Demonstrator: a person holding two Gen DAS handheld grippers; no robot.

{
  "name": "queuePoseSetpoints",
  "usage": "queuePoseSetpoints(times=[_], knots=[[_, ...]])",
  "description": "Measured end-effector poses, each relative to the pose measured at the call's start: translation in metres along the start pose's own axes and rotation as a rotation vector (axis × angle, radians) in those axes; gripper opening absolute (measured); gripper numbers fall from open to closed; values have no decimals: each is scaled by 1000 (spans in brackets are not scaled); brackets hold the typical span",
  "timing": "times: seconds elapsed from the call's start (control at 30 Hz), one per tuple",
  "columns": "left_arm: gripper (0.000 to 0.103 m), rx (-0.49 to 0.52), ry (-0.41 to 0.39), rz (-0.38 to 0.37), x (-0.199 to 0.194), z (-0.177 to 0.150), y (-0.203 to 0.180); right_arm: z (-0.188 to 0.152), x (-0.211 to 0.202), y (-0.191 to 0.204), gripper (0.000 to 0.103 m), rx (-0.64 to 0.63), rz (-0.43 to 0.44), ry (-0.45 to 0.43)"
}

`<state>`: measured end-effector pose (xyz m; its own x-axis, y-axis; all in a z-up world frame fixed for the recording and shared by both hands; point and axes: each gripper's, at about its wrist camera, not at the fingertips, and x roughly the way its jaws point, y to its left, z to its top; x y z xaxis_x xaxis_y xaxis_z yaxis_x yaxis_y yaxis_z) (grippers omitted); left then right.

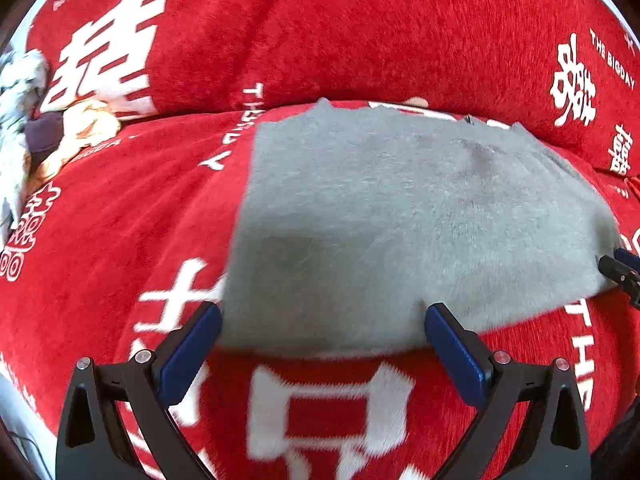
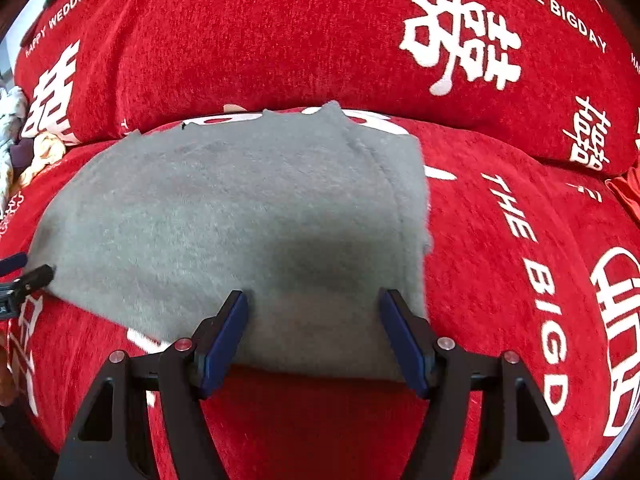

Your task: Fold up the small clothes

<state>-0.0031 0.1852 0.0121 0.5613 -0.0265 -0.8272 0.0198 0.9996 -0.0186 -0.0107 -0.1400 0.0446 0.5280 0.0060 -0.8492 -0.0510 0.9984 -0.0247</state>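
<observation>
Left wrist view shows you the red sofa cover [image 1: 360, 40] with white wedding lettering, and the grey garment [image 1: 400, 208] spread flat on the seat cushion. Against the backrest, far off the garment's left edge, lies a crumpled pile of clothes [image 1: 24, 120]. Your left claw [image 1: 322, 320] stands wide at the garment's near edge, empty. Your right claw [image 2: 314, 306] also gapes wide over that near edge, gripping nothing.

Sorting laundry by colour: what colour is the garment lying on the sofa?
Plain grey garment, clearest in the right wrist view.
</observation>
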Motion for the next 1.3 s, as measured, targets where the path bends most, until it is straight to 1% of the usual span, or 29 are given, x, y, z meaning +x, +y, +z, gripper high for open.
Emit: queuePoseSetpoints(times=[0.1,0.2,0.23,0.3,0.37,0.4,0.47,0.67,0.7,0.73,0.8,0.83,0.87,0.93,0.97,1.0,1.03,1.07,1.1,1.2,1.23,1.3], knots=[[102,-92,-14,-38,-10,-6,28,2,-13,-7,73,28,1,-2],[102,-203,22,-81,-1,-6,60,7,-25,-9,73,57,-9,-24],[102,-238,42,-114,6,-5,68,8,-26,-9,73,61,-5,-26],[102,-274,73,-204,17,-5,75,12,-27,-4,73,63,10,-28],[102,-267,49,-226,20,-2,72,14,-28,4,73,55,27,-28],[102,-257,50,-256,23,1,69,14,-28,8,73,50,32,-27],[102,-245,40,-272,29,9,64,15,-27,18,73,30,39,-25],[101,-213,0,-407,47,33,50,21,-22,41,73,-16,54,-6],[85,-201,-11,-410,45,34,46,24,-20,45,73,-23,56,-2],[63,-182,-18,-402,44,34,42,26,-19,48,73,-28,57,1],[55,-170,-35,-380,42,31,39,37,-17,57,73,-42,65,10],[46,-184,-46,-382,42,30,42,43,-16,63,73,-49,69,12],[46,-203,-48,-392,42,29,47,54,-13,71,73,-57,82,16],[46,-243,-50,-434,42,29,56,73,-7,88,73,-72,106,29],[44,-256,-50,-447,43,28,59,86,-3,102,73,-86,123,40],[39,-263,-51,-451,44,28,60,98,2,119,74,-111,146,52],[38,-272,-49,-459,46,28,62,111,9,141,77,-151,184,71],[35,-276,-49,-460,46,28,62,122,17,161,78,-184,218,87],[28,-277,-52,-453,47,28,62,132,26,182,78,-216,245,109],[27,-274,-63,-458,47,27,62,157,62,240,78,-303,282,206],[22,-275,-65,-460,47,27,62,165,79,260,78,-323,279,249],[22,-276,-65,-456,47,27,62,174,103,282,78,-316,263,318]])
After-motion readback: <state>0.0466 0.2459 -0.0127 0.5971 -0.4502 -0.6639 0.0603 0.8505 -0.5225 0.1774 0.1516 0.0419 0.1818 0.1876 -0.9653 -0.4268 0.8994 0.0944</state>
